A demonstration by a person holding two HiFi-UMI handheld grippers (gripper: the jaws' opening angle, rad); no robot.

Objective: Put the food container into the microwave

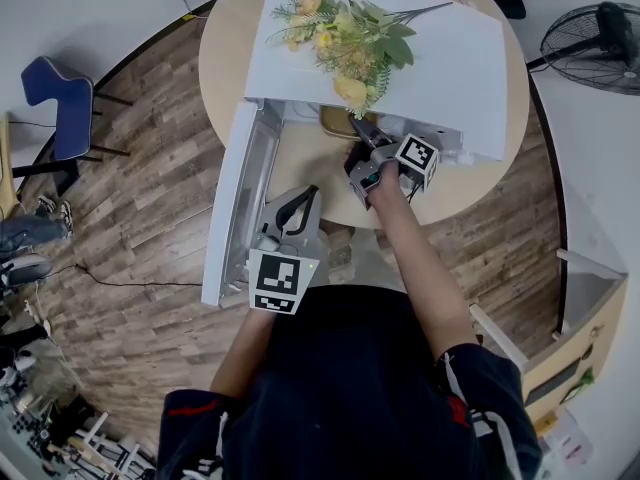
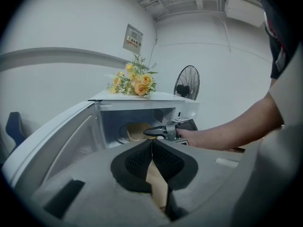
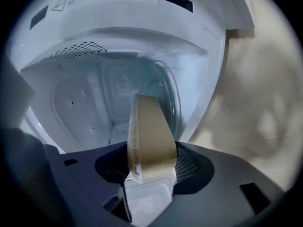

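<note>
Food container (image 3: 147,135) – tan body, clear lid – clamped by its rim between the jaws of the right gripper (image 1: 360,128), which are closed down on its edge. It sits in the mouth of the microwave (image 1: 450,68), partly inside the cavity; cannot tell whether it touches the glass turntable (image 3: 166,94) behind it. From the left gripper view the container shows as a tan shape inside the opening, with the right gripper's tips on it.

Microwave door (image 1: 235,203) swung fully open to the left. Left gripper (image 1: 305,196) hangs beside the door, apart from the container – pads pressed together, nothing between them.

Microwave stands on a round wooden table (image 1: 225,58). Yellow flower bouquet (image 1: 345,38) lies on its top. Standing fan (image 1: 595,33) off to the right, blue chair (image 1: 58,103) at far left.
</note>
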